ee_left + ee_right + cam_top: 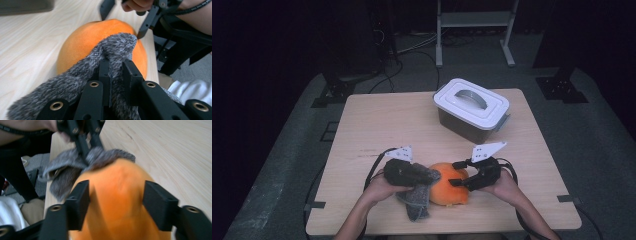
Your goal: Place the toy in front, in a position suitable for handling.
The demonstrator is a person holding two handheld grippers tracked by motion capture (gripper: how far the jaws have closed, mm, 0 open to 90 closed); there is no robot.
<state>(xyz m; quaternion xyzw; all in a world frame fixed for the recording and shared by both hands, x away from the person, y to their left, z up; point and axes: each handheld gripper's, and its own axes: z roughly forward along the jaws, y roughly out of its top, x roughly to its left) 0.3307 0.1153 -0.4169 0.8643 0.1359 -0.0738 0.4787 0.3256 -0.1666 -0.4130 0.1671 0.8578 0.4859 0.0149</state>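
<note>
An orange, rounded soft thing lies on the wooden table near its front edge. A fuzzy grey cloth is draped against its left side and hangs down onto the table. My left gripper is shut on a fold of this cloth, pressed up against the orange thing. From the right, my right gripper straddles the orange thing with wide jaws. Its pads stand at the two sides without denting it. Beyond it, the grey cloth hangs from the left gripper.
A dark container with a white lid and grey handle stands at the back right of the table. The table's front edge lies close behind both hands. Cables trail from each gripper. A metal frame stands on the floor beyond.
</note>
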